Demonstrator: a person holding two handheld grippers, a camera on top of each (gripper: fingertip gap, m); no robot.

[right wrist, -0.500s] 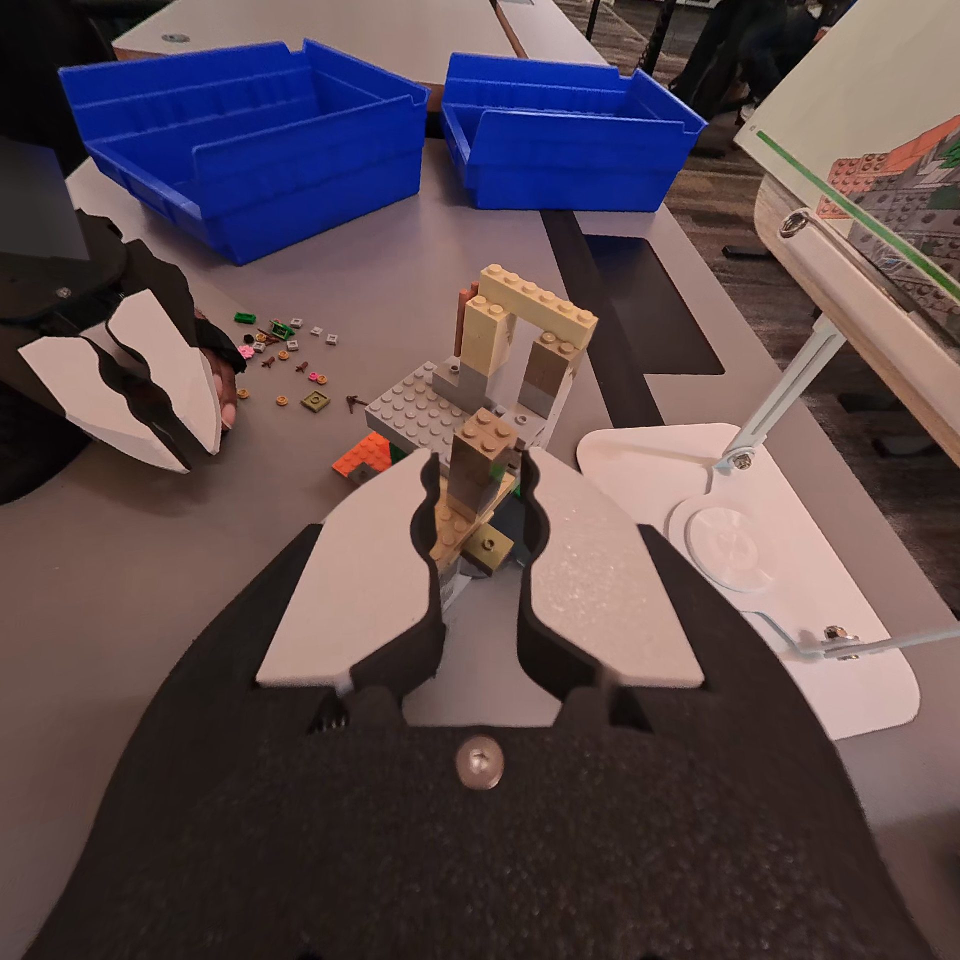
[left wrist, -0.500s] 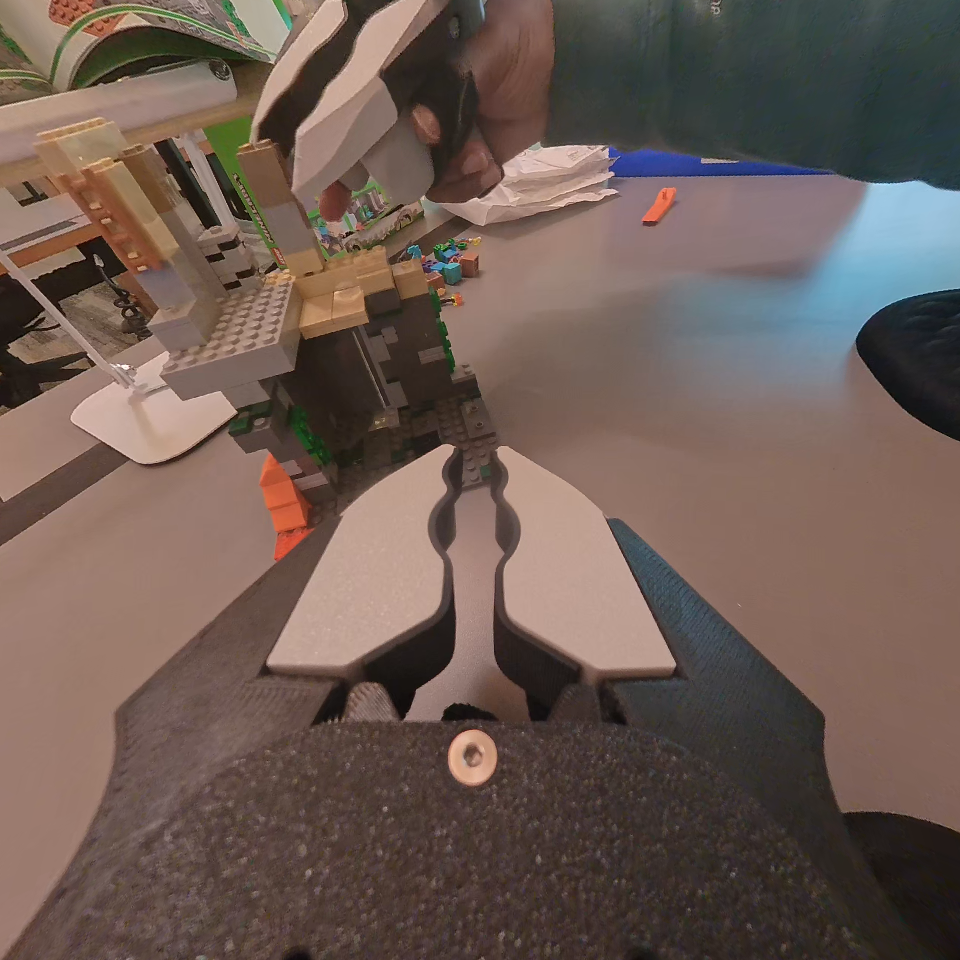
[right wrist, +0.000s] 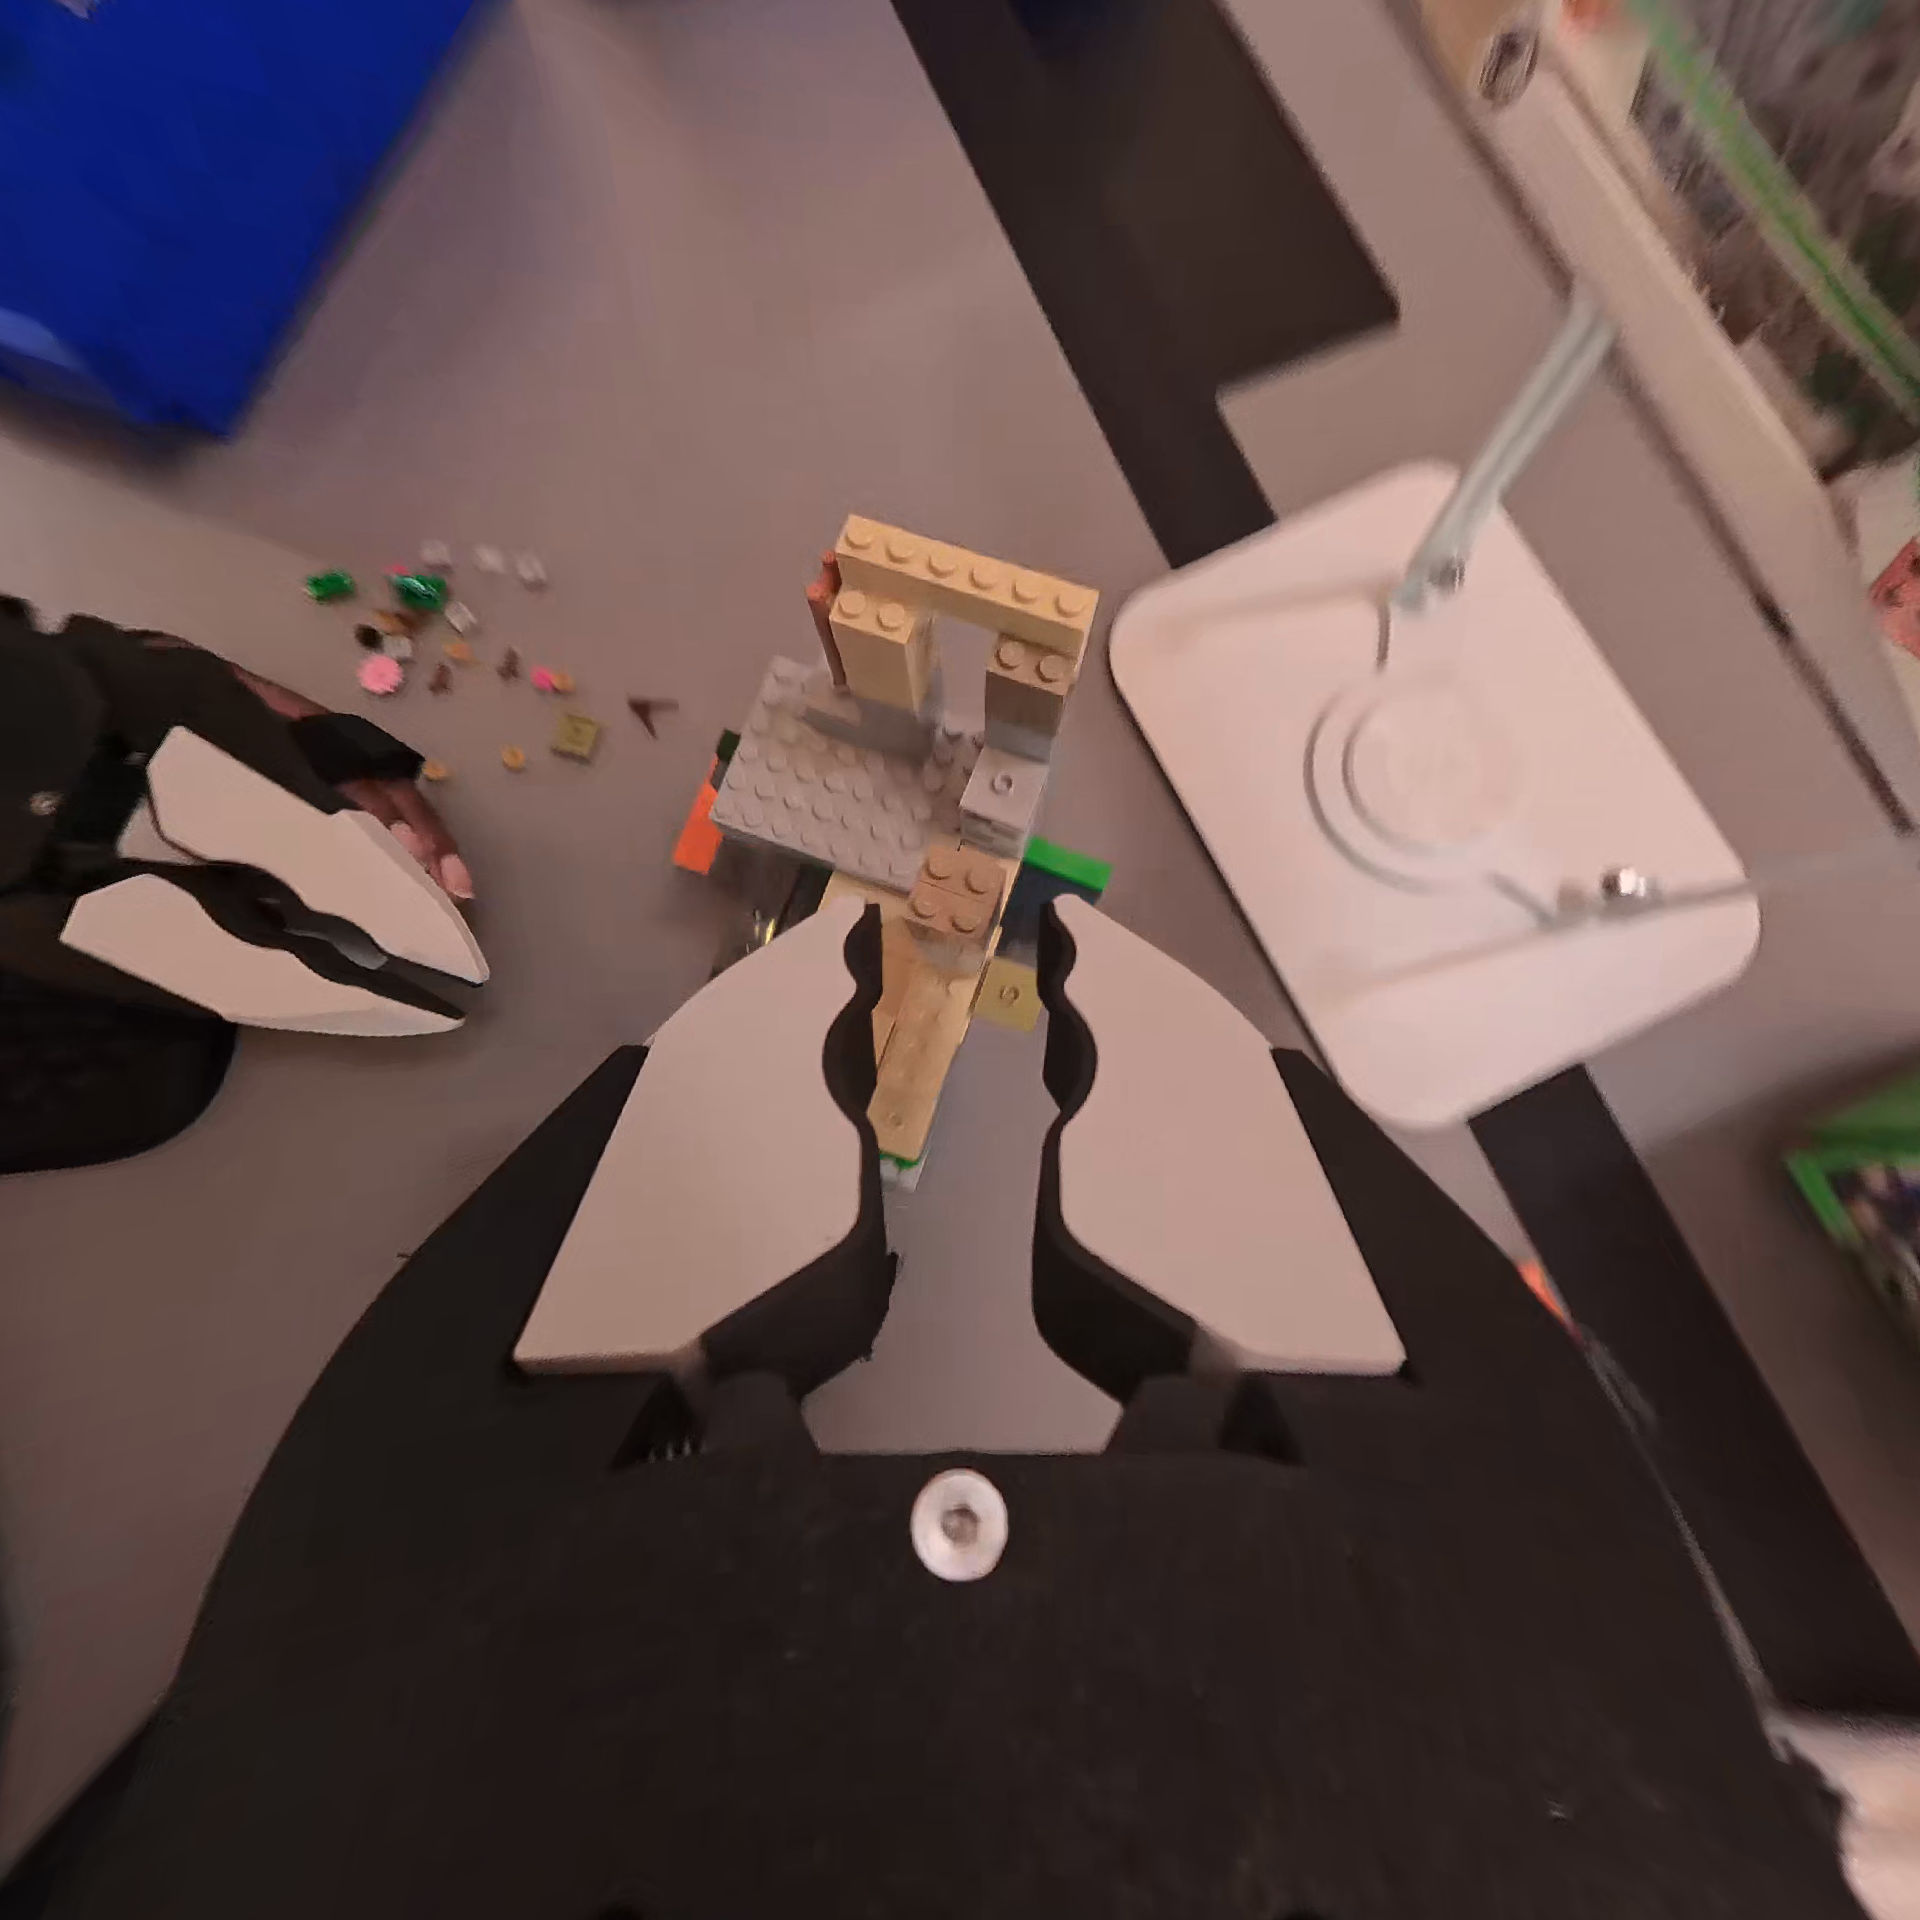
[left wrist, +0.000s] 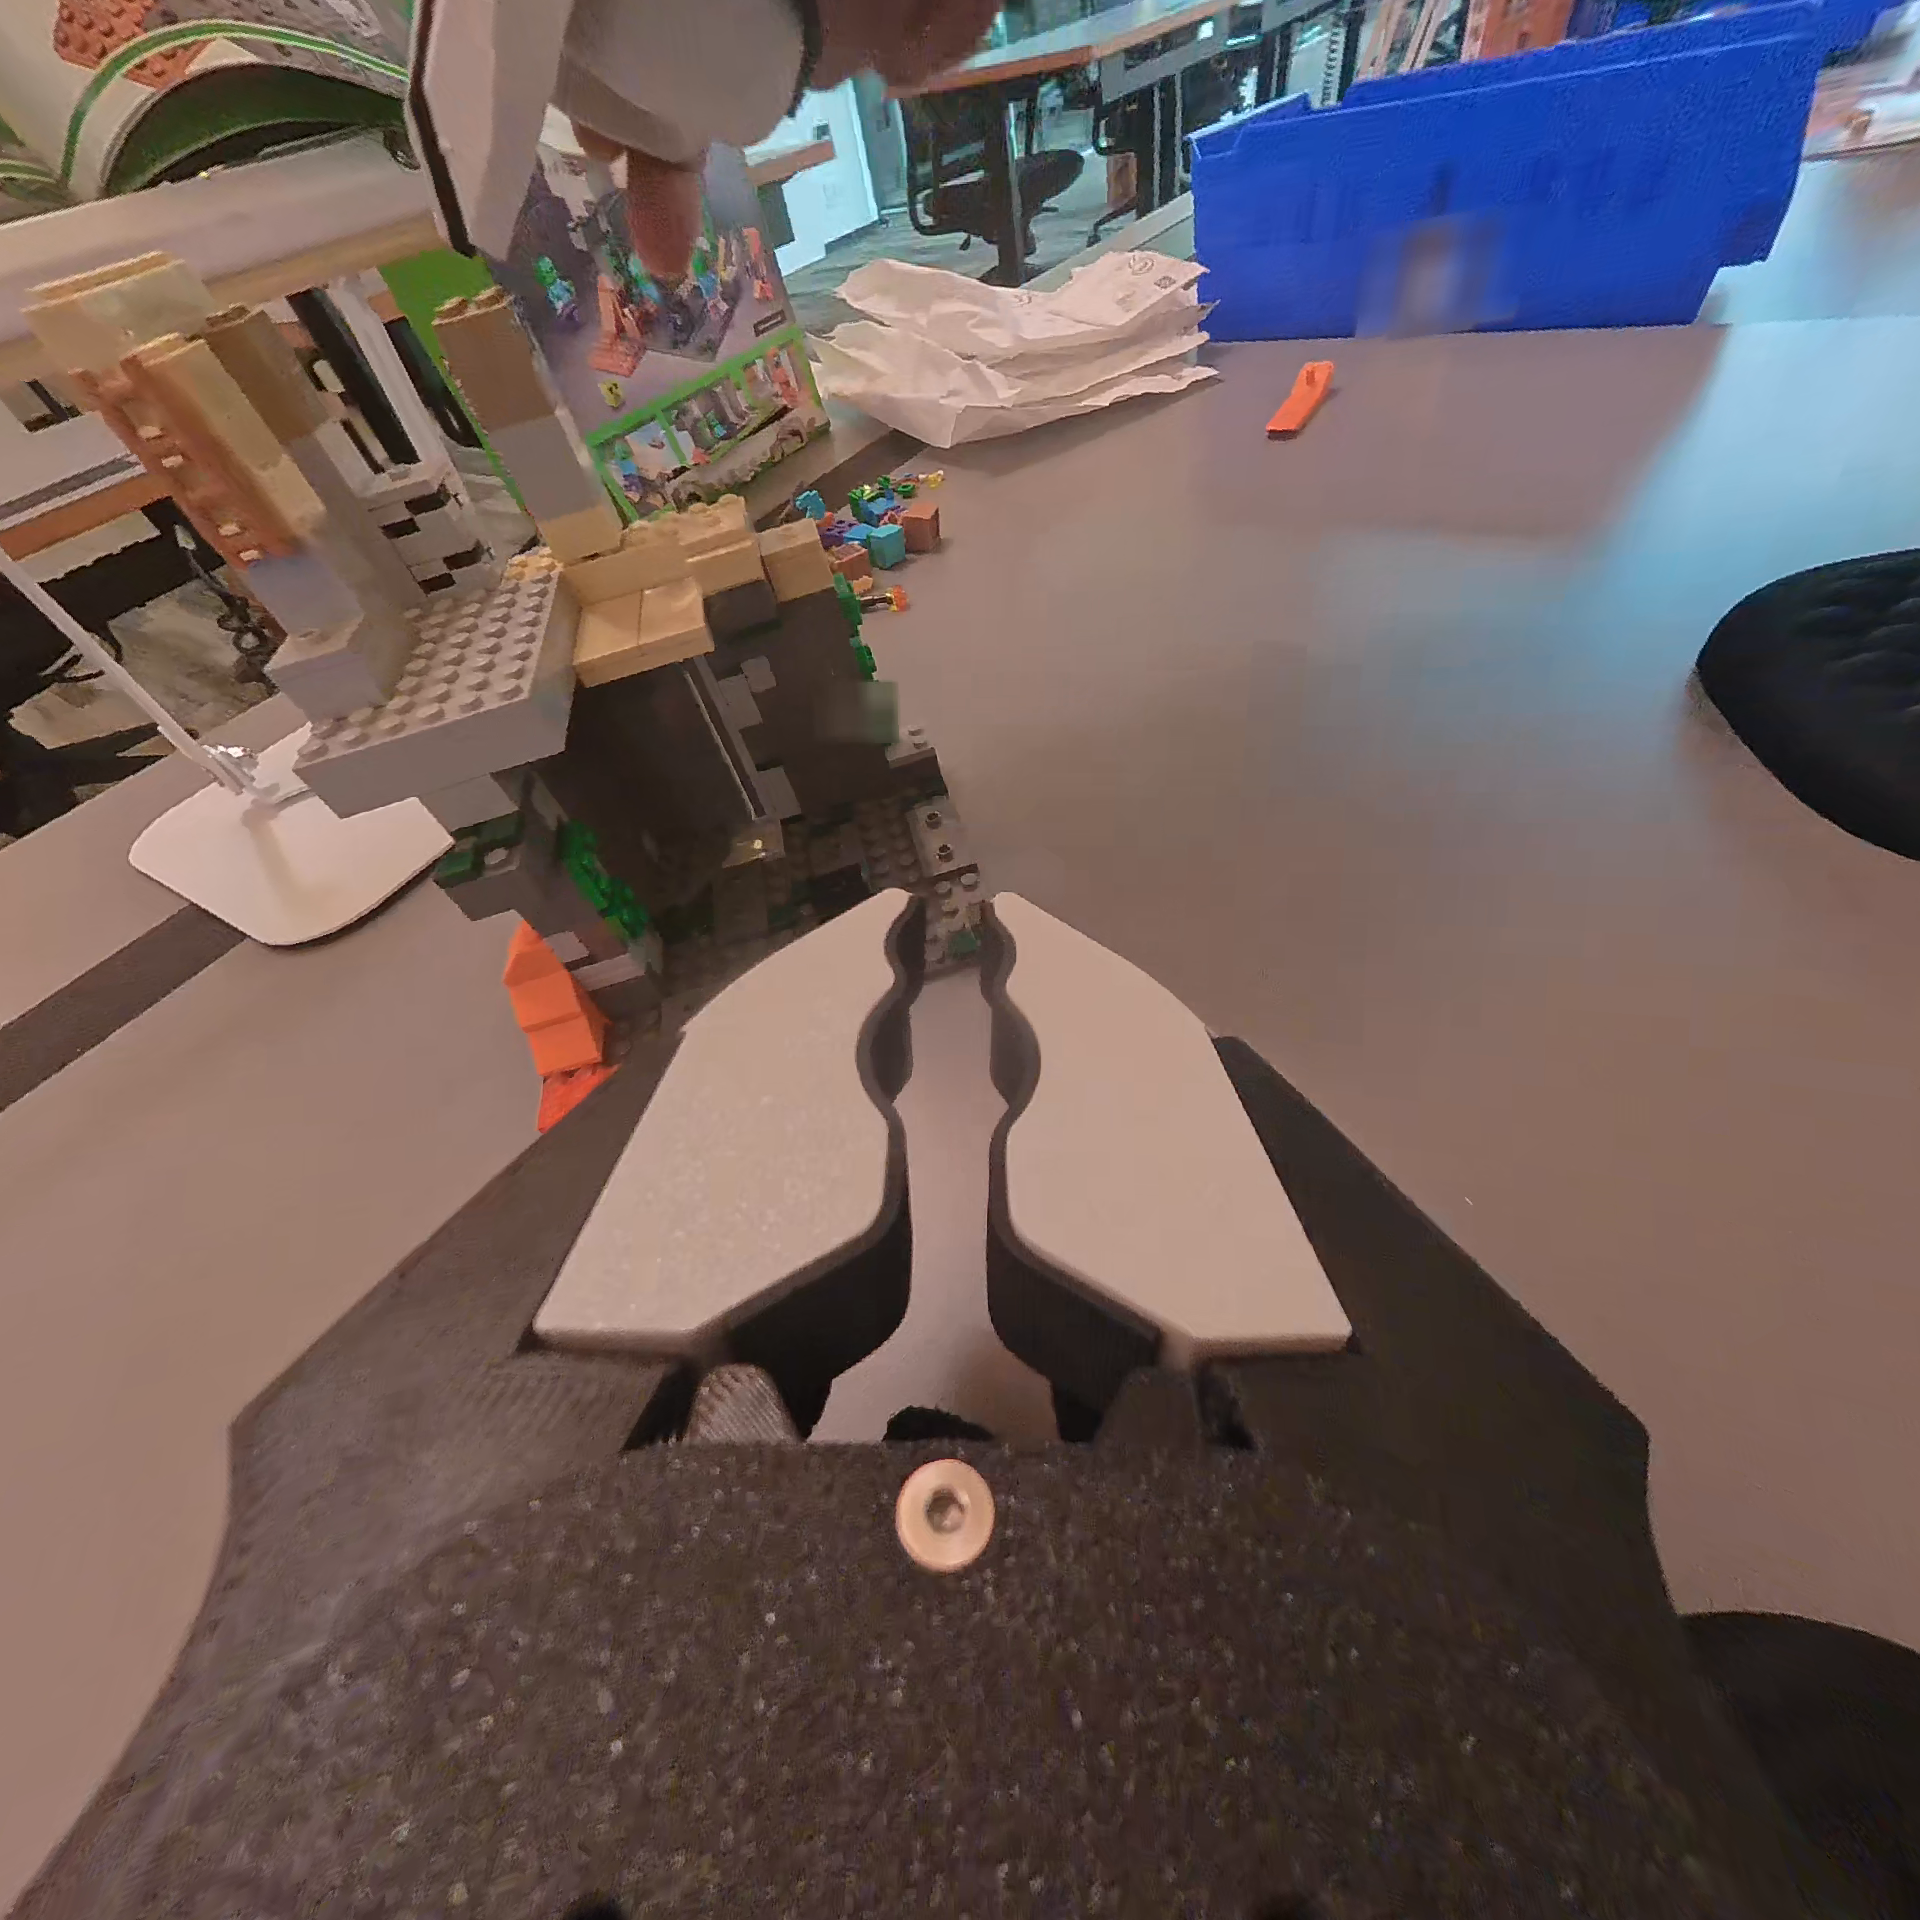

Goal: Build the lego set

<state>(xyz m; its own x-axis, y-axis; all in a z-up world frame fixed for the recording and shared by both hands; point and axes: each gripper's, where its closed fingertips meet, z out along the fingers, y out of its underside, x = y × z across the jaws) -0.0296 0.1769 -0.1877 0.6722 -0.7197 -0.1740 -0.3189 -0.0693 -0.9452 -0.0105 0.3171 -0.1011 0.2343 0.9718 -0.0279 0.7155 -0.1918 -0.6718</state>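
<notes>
The lego build stands on the grey table: dark rocky base, grey studded plate, tan arch and a thin brown-topped column. My right gripper is open and empty. It hovers above that column and looks down on it; one of its fingers shows at the top of the left wrist view, clear of the column. My left gripper is shut and empty, low over the table, pointing at the build's base corner. It also shows in the right wrist view, left of the build and apart from it.
A white stand base sits right of the build and carries the instruction booklet. Small loose pieces lie left of the build, with more beyond it. Blue bins, paper bags, the set's box and an orange tool lie farther off. The gap from one gripper's tips to the other's is roughly 15 cm.
My right gripper has let go of the brown-topped column, opened wider and risen above it, now looking more steeply down. My left gripper has barely moved.
</notes>
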